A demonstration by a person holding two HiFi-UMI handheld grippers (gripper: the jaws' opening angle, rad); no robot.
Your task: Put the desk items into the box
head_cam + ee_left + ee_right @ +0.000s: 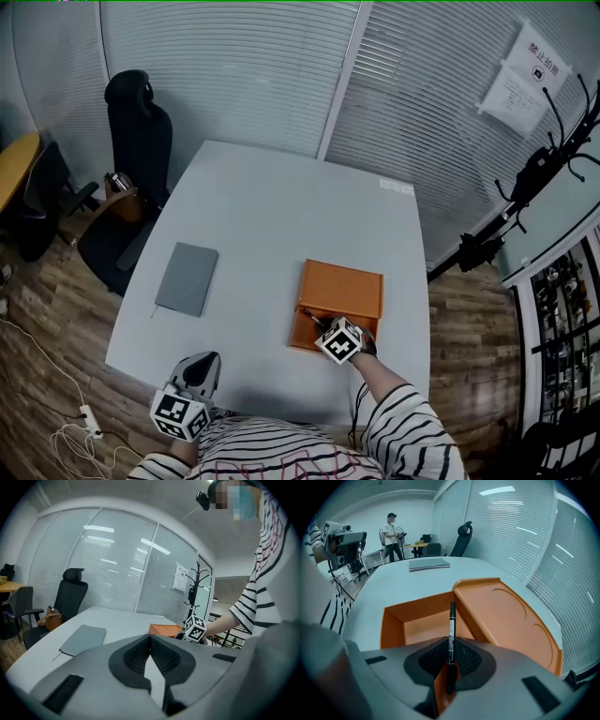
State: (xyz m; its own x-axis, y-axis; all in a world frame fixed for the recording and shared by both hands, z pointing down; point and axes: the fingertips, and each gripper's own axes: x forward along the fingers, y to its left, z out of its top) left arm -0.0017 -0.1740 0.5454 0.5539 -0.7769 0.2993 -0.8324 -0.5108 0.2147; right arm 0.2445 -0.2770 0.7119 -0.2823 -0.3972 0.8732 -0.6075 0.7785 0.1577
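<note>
Head view: a white table (pixel 262 206) seen from above. The orange box (pixel 302 336) lies toward 5 o'clock on the tabletop, and its flat lid (pixel 347 289) is folded open toward 1 o'clock of the tray. A grey notebook (pixel 187 278) lies closed toward 8 o'clock, well apart from the box. A black chair (pixel 136 131) stands off the table edge at 10 o'clock.

The right gripper (pixel 323 330) hangs over the box tray and points toward 10 o'clock. Right gripper view: its jaws (pixel 450 656) are clamped on a pen (pixel 451 630). The pen is slim and black, with a pale printed band along its barrel. It is pinched near its rear end and projects straight ahead at 12 o'clock. Its tip is over the open tray (pixel 417 603), whose floor is bare. The lid (pixel 506 616), with two shallow round recesses, spreads toward 2 o'clock.

The left gripper (pixel 208 359) sits at the near table edge, toward 7 o'clock. Left gripper view: its jaws (pixel 150 644) are pressed together with nothing between them. The notebook (pixel 84 639) lies ahead at 10 o'clock and the box (pixel 165 629) at 12 o'clock.
</note>
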